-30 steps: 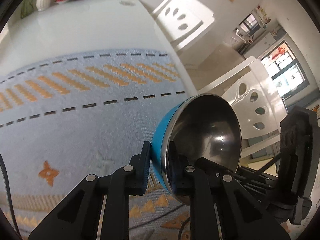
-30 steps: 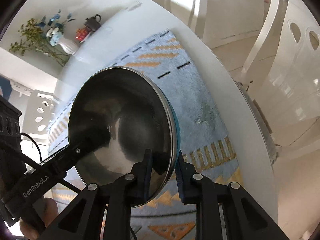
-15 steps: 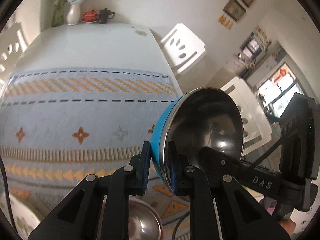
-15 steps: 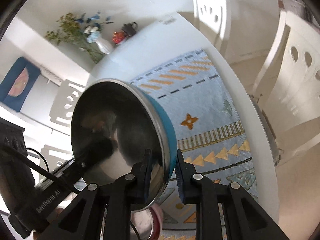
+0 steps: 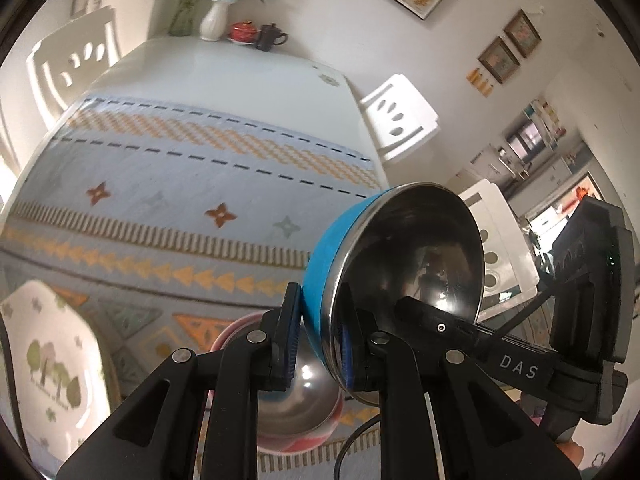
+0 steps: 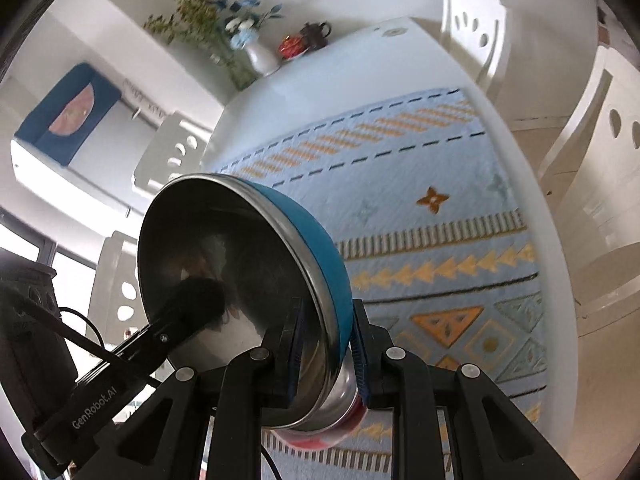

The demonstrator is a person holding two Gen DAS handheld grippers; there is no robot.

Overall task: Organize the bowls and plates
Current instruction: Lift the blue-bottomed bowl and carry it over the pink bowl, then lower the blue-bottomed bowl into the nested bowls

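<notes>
Left claw [image 5: 318, 342]: clamped narrow on the rim of the blue bowl [image 5: 392, 284], one pad on the blue outside, the other on the steel inside.
Right claw [image 6: 326, 348]: likewise pinched tight on the rim of the blue bowl [image 6: 248, 280], one pad inside, one outside.
Blue bowl: held off the table by both claws at once, tipped on its edge so the shiny inside faces sideways. In the left view it rises from the pads toward 1 o'clock; in the right view it leans toward 11 o'clock.
Pink bowl [image 5: 296, 404]: sits on the mat directly under the blue bowl, steel inside facing up, at 6 o'clock behind the left claw's fingers. In the right view only a pink sliver [image 6: 320, 436] shows below the blue bowl.
Gap between the bowls: I cannot tell whether they touch.
Plate [image 5: 48, 364]: white with little trees, on the mat at 8 o'clock in the left view, well apart from the pink bowl.
Mat [image 5: 200, 184]: pale blue with orange patterns, covering the near part of the white table [image 5: 240, 76].
Far end of the table: a vase of flowers [image 5: 214, 20], a red pot [image 5: 242, 32] and a dark teapot [image 5: 270, 36].
Chairs: white ones stand around the table [image 6: 476, 28].
</notes>
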